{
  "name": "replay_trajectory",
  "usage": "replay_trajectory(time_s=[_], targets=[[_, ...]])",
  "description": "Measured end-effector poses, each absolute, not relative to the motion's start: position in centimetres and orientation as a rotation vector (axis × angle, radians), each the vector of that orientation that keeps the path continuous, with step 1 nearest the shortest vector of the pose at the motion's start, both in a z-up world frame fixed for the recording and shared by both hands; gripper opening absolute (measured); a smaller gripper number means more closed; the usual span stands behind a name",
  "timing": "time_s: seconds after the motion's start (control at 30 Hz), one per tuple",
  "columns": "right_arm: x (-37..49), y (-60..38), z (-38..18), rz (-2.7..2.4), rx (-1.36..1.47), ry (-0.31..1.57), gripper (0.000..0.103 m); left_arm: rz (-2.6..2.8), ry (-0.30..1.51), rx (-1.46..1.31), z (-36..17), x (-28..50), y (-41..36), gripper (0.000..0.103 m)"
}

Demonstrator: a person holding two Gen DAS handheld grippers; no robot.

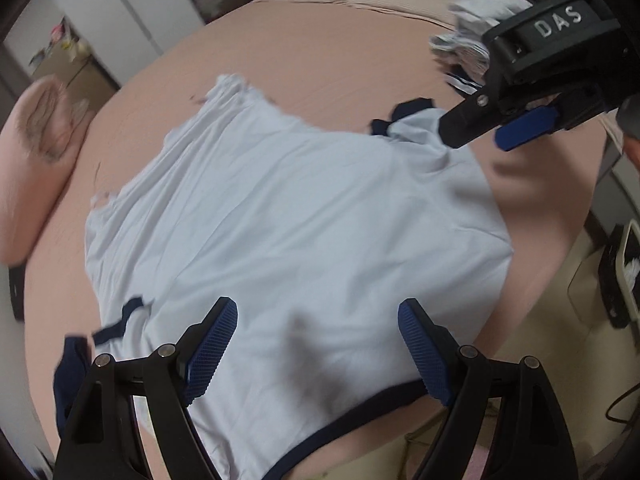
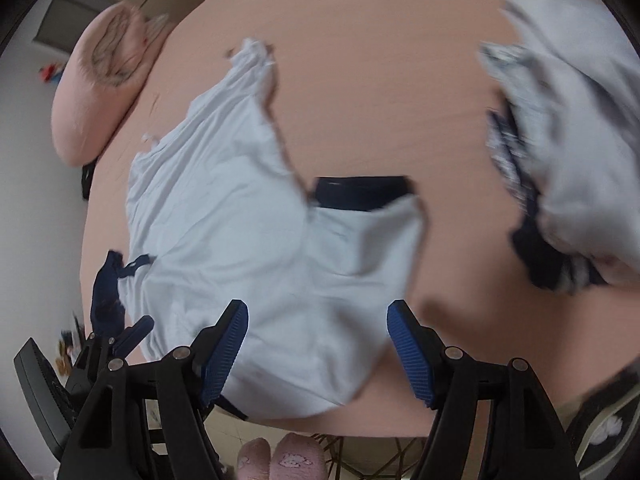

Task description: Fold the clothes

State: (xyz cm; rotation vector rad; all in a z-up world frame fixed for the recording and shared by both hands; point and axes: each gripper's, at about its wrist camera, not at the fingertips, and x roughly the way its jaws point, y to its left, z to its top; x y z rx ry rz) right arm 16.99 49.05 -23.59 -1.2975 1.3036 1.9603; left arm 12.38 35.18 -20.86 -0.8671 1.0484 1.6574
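A white shirt with navy trim (image 1: 280,220) lies spread on the pink bed (image 1: 320,52); it also shows in the right wrist view (image 2: 240,220). My left gripper (image 1: 318,350) is open, its jaws wide apart above the shirt's near hem. My right gripper (image 2: 318,354) is open above the shirt's near edge. In the left wrist view the right gripper (image 1: 492,128) hovers over the shirt's navy-cuffed sleeve (image 1: 404,120). The left gripper (image 2: 132,336) shows at the lower left of the right wrist view, by the navy collar (image 2: 108,292).
A heap of white and navy clothes (image 2: 568,152) lies on the bed at the right, also in the left wrist view (image 1: 472,32). A pink pillow (image 2: 100,80) lies at the far left. Pink slippers (image 2: 280,460) stand on the floor below the bed edge.
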Motion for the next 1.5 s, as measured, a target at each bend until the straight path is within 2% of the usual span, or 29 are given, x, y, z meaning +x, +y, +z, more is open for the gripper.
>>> replay_trajectory(time_s=[0.2, 0.43, 0.53, 0.63, 0.77, 0.83, 1.0, 1.27, 1.37, 1.43, 1.47, 1.5], targets=[[21.0, 49.6, -26.0, 1.838, -1.241, 1.524, 0.072, 1.621, 1.069, -0.854, -21.5, 13.4, 36.2, 0.082], [21.5, 48.3, -28.3, 1.803, -1.22, 1.658, 0.073, 1.532, 1.093, -0.819, -21.9, 14.2, 36.7, 0.082], [21.1, 47.9, -28.5, 1.822, -1.198, 1.662, 0.079, 1.453, 1.109, -0.811, -22.0, 14.8, 37.1, 0.082], [21.3, 48.0, -28.4, 1.825, -1.135, 1.7, 0.08, 1.37, 1.136, -0.832, -22.3, 15.2, 37.8, 0.082], [21.8, 48.1, -29.1, 1.812, -1.014, 1.806, 0.08, 1.337, 1.191, -0.767, -22.7, 15.7, 38.5, 0.082], [21.9, 48.2, -29.7, 1.813, -0.936, 1.876, 0.084, 1.339, 1.202, -0.704, -22.9, 16.0, 38.6, 0.082], [21.6, 48.9, -31.7, 1.796, -0.753, 2.067, 0.085, 1.325, 1.166, -0.754, -23.5, 16.1, 39.3, 0.082], [23.2, 48.9, -33.7, 1.76, -0.774, 2.104, 0.082, 1.387, 1.082, -0.826, -23.4, 15.0, 39.7, 0.082], [23.8, 48.9, -34.5, 1.747, -0.782, 2.117, 0.068, 1.39, 1.056, -0.885, -23.8, 14.6, 39.6, 0.082], [24.2, 48.8, -35.0, 1.738, -0.787, 2.127, 0.054, 1.395, 1.066, -0.881, -24.0, 14.7, 39.5, 0.082], [24.5, 48.8, -35.2, 1.733, -0.789, 2.131, 0.035, 1.4, 1.07, -0.879, -24.1, 14.8, 39.5, 0.082], [24.7, 48.8, -35.5, 1.728, -0.792, 2.136, 0.006, 1.402, 1.064, -0.885, -24.1, 14.7, 39.4, 0.082]])
